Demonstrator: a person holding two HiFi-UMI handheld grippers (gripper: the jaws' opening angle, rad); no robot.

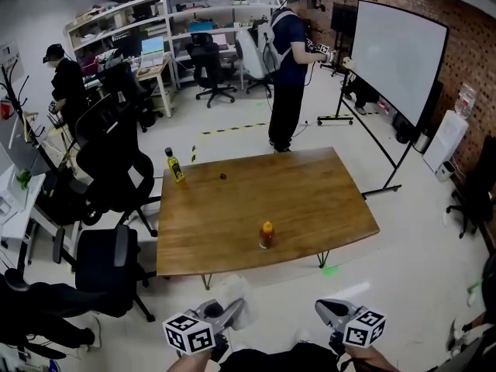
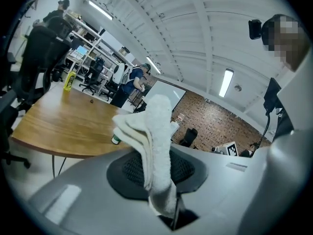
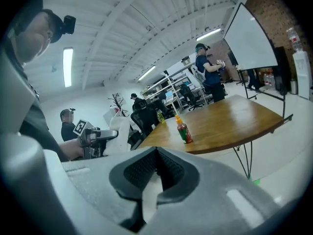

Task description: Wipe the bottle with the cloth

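A small red sauce bottle with an orange cap stands upright near the front edge of the wooden table. In the right gripper view the same bottle is ahead and slightly right. My left gripper is below the table's front edge, shut on a folded white cloth. That cloth sticks up from the jaws in the left gripper view and hides most of the bottle. My right gripper is off the table too, shut and empty, its jaws pointing at the table.
A yellow bottle and a small dark object sit at the table's far left. Black office chairs crowd the left side. A whiteboard on a stand is at the right. A person stands beyond the table.
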